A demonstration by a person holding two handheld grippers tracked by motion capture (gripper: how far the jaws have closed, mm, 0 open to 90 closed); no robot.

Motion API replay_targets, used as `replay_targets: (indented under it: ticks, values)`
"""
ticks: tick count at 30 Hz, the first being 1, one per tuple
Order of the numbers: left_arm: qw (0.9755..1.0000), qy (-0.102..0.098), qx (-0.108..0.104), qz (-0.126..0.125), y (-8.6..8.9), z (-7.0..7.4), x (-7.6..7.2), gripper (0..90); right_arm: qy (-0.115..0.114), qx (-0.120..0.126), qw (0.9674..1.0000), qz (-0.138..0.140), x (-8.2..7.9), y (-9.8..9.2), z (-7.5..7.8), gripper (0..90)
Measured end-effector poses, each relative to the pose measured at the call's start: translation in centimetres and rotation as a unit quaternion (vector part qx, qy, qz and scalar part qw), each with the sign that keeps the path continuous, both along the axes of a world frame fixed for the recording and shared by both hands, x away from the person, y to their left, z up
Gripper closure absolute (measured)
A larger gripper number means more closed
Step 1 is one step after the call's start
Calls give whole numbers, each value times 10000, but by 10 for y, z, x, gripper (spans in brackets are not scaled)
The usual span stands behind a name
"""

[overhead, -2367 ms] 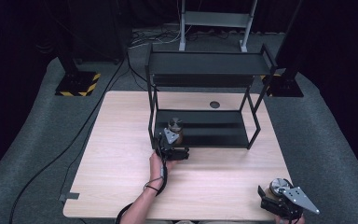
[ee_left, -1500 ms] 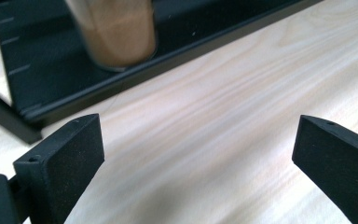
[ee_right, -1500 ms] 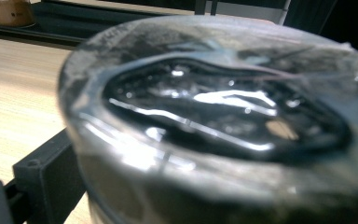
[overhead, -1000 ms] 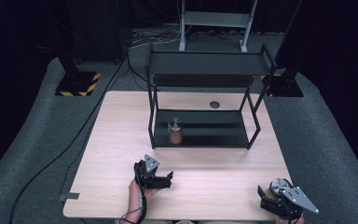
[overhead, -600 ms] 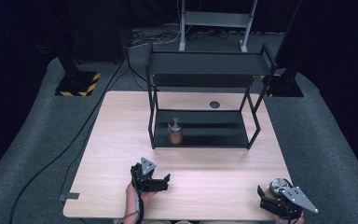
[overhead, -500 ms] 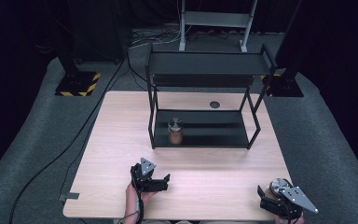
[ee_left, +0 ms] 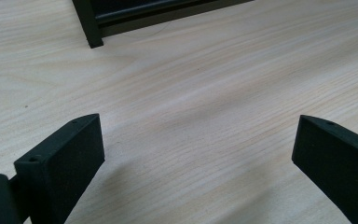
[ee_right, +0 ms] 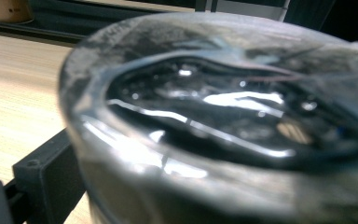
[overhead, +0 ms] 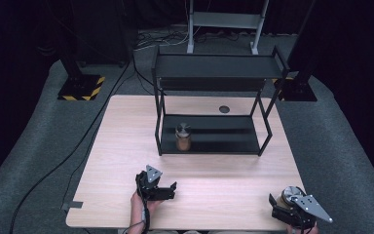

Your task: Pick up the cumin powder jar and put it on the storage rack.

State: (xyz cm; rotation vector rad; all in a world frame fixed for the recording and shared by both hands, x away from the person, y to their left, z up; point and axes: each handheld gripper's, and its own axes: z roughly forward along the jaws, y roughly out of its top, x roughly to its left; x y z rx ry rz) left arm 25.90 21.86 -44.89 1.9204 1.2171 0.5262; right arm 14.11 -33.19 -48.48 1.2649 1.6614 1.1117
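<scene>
The left gripper [overhead: 168, 191] has pulled back from the rack [overhead: 214, 73] toward the near edge of the bench [overhead: 224, 190], leaving one jar [overhead: 183, 137] standing on the lower shelf [overhead: 224, 141], well beyond its fingers [ee_left: 65, 158]; they are spread wide with nothing but bare wood between them. That jar looks delivered, so the work likely passes to the second jar [ee_right: 223, 121], which the right gripper [overhead: 292, 210] holds at the near right corner, its fingers closed around the jar's sides. Seen from that gripper the jar's shiny lid is a blur so close that it hides the far finger and most of the bench, and from above the gripper's grey plate covers much of the jar.
</scene>
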Motion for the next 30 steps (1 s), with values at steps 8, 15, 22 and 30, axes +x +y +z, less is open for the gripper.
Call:
replay_targets:
  ticks: [8,15,22,30]
  values:
    - [9999,146,1,60,1,2,4,18,11,-26,10000,2,0,1,1,0]
    - [9995,316,-55,32,4,3,11,16,0,-22,10000,27,0,0,0,0]
    - [9992,396,101,13,1,6,13,9,-21,-40,10000,22,-1,0,0,0]
    - [9991,406,86,2,4,6,14,7,-268,136,9995,111,-8,-8,-8,90]
